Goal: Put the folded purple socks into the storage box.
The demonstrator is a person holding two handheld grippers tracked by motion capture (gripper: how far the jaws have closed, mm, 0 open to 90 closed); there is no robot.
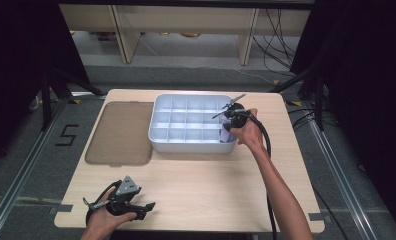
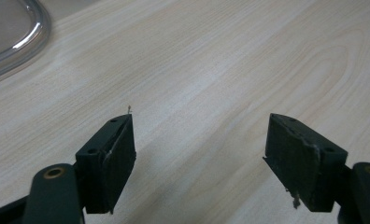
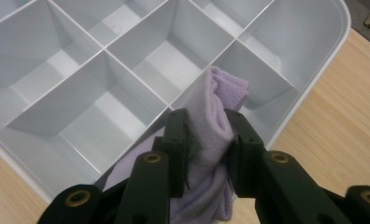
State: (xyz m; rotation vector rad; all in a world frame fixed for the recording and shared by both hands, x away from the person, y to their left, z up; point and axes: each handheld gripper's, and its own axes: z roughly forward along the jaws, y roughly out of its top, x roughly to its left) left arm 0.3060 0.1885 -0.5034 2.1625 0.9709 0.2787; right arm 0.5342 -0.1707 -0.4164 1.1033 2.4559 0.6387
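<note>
Near edge: left gripper (image 1: 117,200), jaws wide apart and empty, rests on the table (image 1: 201,185). Farther: right gripper (image 3: 210,140), clamped on a folded lilac cloth (image 3: 216,107), hangs over the divided tray (image 1: 158,107); loose folds may snag a divider.

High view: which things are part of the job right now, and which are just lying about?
In use:
- right gripper, shut on the purple cloth
- divided tray, cloth over its near right corner

Lying about:
- clear lid, flat left of the tray
- left gripper, open over bare table
</note>
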